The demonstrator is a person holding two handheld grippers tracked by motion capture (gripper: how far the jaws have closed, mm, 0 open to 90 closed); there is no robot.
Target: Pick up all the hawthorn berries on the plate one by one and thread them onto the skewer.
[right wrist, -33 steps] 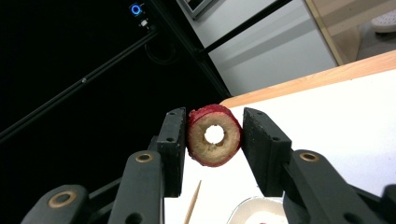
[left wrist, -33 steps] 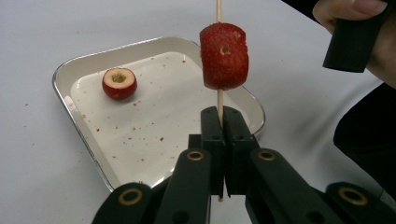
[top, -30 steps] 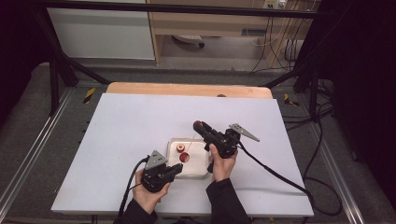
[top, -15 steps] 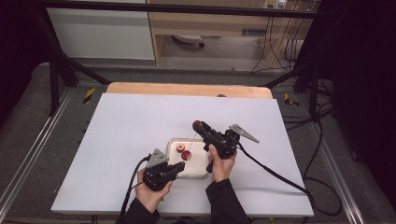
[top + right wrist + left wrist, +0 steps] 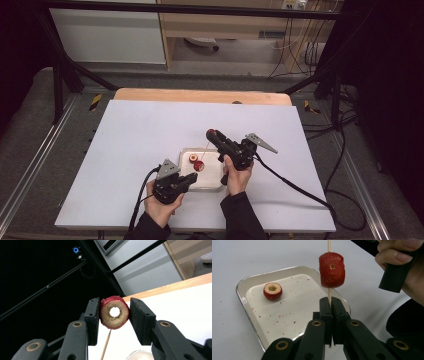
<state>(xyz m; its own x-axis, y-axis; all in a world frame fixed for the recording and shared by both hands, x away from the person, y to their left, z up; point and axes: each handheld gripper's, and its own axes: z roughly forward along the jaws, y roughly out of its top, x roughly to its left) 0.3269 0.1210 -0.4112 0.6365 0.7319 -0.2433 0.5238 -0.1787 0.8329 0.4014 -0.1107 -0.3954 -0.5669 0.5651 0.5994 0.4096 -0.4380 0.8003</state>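
The job in hand looks like threading cored red fruits onto a thin wooden skewer, and I'd judge it about a third done; one fruit is already on the stick, sitting above the clamp at upper centre of the left gripper view. The left hand-held gripper has its jaws pressed together on the skewer's lower end, holding it upright over the near edge of the metal tray; in the high view that gripper sits low and centre-left, just at the tray's lower left corner.

The right hand-held gripper is clamped on a second cored fruit, jaws snug on either side, its bore facing the camera; the skewer's tip shows just below it, not yet entered, so the threading of this piece seems about to begin. In the high view it is raised above the tray at centre, the red fruit at its tip.

A third fruit lies loose in the tray, left of centre in the left gripper view, untouched; that one is left, on the white bench.
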